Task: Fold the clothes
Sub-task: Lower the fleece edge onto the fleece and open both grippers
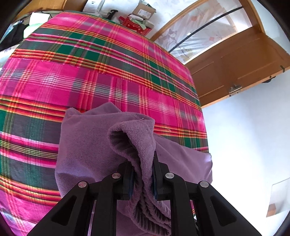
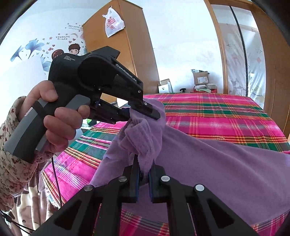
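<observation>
1. Now my left gripper (image 1: 143, 174) and right gripper (image 2: 144, 178) each pinch bunched edge of the purple garment (image 2: 208, 163).
2. Its body trails rightward onto the plaid bed (image 2: 217, 116); the grippers sit close together.

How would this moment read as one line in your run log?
left gripper: shut on purple garment | right gripper: shut on purple garment | over plaid bedspread

A pink, green and grey plaid bedspread (image 1: 101, 76) fills most of the left wrist view, with cardboard boxes (image 1: 143, 11) at the top centre and a wooden door (image 1: 241, 59) at the right. In the right wrist view, a wooden wardrobe (image 2: 126, 45) at the upper centre carries a white plastic bag (image 2: 113, 21), and cartoon wall stickers (image 2: 54, 49) sit at the upper left.
</observation>
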{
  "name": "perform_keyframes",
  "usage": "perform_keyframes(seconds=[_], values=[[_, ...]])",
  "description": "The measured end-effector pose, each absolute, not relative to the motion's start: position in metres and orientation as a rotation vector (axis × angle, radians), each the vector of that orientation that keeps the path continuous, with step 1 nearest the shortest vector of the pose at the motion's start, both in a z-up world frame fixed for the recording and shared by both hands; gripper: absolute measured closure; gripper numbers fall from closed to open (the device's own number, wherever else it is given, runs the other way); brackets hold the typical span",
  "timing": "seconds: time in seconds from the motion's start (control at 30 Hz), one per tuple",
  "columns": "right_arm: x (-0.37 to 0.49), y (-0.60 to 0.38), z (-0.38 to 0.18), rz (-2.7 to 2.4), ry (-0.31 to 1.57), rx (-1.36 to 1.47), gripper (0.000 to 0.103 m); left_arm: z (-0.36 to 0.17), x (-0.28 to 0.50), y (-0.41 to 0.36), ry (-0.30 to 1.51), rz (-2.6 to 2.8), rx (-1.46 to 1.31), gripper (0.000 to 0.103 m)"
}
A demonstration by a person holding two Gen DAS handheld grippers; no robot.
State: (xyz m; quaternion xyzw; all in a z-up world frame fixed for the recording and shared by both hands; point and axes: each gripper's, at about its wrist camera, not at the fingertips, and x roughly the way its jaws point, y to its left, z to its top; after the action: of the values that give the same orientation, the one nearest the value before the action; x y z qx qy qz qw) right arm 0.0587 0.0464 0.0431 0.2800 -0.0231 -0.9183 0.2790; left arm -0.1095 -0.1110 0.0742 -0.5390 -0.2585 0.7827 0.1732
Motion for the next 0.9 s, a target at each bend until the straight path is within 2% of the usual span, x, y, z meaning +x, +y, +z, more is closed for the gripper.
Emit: perform_keyframes(seconds=[0.47,0.6,0.83,0.9], values=[[0.059,0.068,0.03,-2.492,-0.103,0.825,0.096,0.058,-0.118,-0.078,-0.677,2.168,-1.604,0.087],[0.058,0.071,0.025,-2.497,-0.115,0.855,0.096,0.054,-0.12,-0.069,-0.672,2.143,-1.618,0.082],[0.054,0.077,0.013,-2.493,-0.152,0.906,0.095,0.046,-0.122,-0.064,-0.687,2.111,-1.64,0.079],[0.052,0.08,0.009,-2.489,-0.17,0.926,0.095,0.047,-0.12,-0.064,-0.691,2.11,-1.627,0.074]])
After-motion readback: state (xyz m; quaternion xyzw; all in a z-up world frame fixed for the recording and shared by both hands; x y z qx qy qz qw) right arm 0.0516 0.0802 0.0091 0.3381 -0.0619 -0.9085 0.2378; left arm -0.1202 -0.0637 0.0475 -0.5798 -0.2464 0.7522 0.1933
